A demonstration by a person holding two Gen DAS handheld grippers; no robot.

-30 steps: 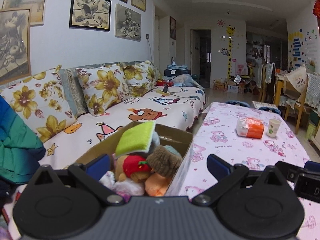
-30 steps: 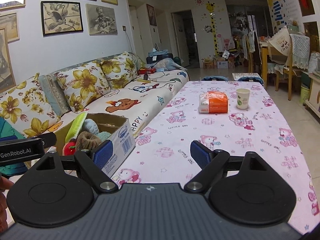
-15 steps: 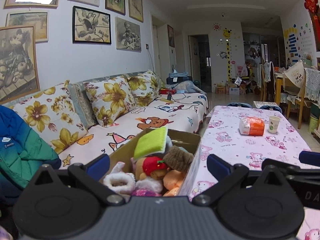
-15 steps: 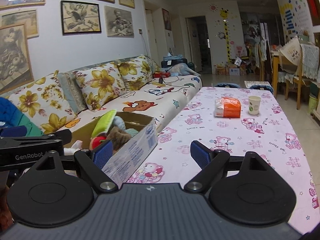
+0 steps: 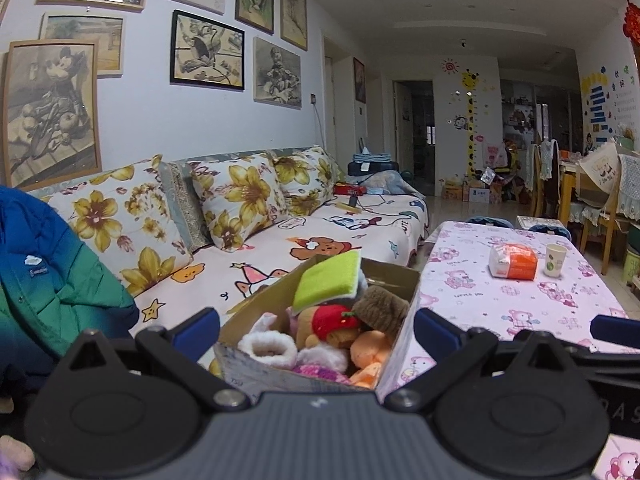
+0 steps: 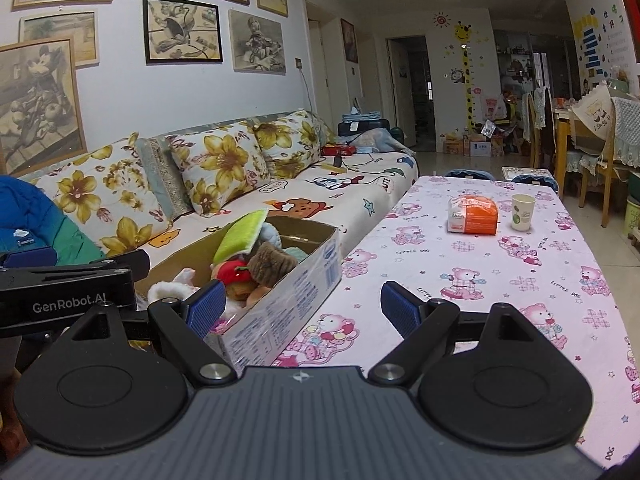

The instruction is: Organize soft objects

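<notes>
At the table's left edge, near the corner closest to me, sits the cardboard box (image 5: 394, 280), packed w/ soft stuff: green sponge (image 5: 328, 282) on top, apple plush (image 5: 334, 320), brown knit piece (image 5: 380, 312), white fuzzy sock (image 5: 268, 346), orange plush (image 5: 370, 346). I judge the sorting mostly done, since no loose soft items show on the tablecloth (image 6: 460, 280); only a tissue pack (image 6: 474, 220) and paper cup (image 6: 522, 212) toward the far end. My left gripper (image 5: 316, 326) is spread wide, empty, straddling the box's near end. My right gripper (image 6: 304, 306) is also apart, empty, over the table beside the box. The right view shows the box's printed side wall; the left view looks down into the contents, plus a blue-green jacket (image 5: 48, 280) on the sofa (image 5: 320, 240).
</notes>
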